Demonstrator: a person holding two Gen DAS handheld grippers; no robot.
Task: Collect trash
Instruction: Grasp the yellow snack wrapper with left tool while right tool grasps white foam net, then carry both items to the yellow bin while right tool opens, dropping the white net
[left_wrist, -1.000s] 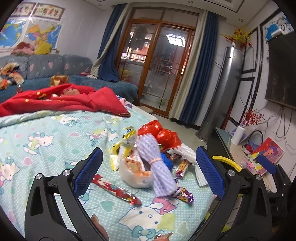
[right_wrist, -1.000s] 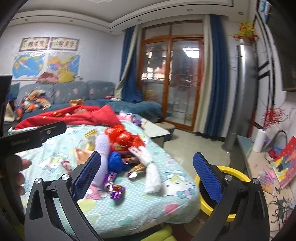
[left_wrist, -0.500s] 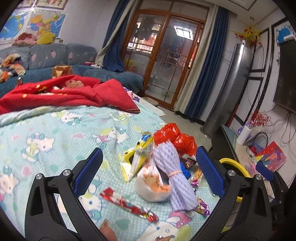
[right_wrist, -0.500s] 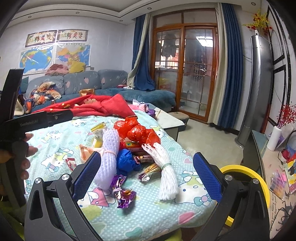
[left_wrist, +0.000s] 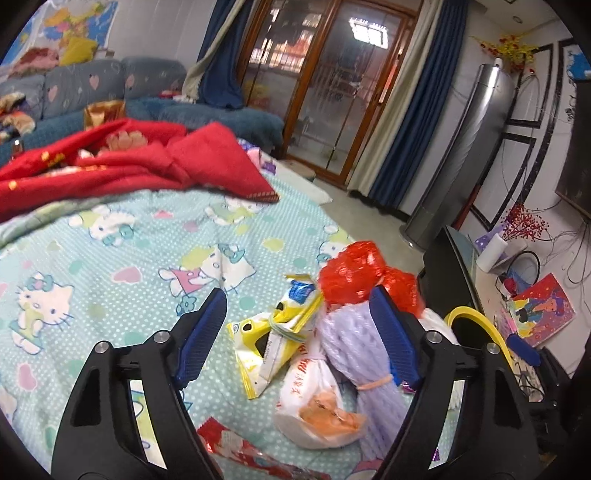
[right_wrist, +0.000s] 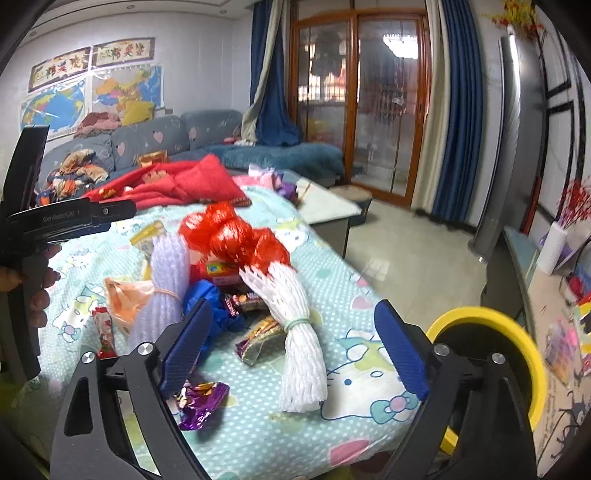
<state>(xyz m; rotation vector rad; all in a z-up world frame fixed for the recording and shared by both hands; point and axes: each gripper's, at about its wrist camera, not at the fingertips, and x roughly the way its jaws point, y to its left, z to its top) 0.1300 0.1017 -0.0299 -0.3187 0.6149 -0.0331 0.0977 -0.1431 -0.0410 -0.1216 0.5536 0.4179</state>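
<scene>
- The left gripper (left_wrist: 299, 325) is held open, its jaws just narrowed, above a yellow wrapper (left_wrist: 275, 332).
- The right gripper (right_wrist: 295, 343) is likewise open and narrowing, over a white net bundle (right_wrist: 295, 332).
- Trash is piled on the bedsheet (right_wrist: 258, 424), beside a yellow bin (right_wrist: 517, 343).

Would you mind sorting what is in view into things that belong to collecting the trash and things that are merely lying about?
Belongs to the job:
- red mesh netting
- white foam net bundle
- lilac foam net bundle
- yellow wrapper
- purple wrapper
- yellow bin

Just lying about:
- red blanket
- sofa
- wall maps
</scene>
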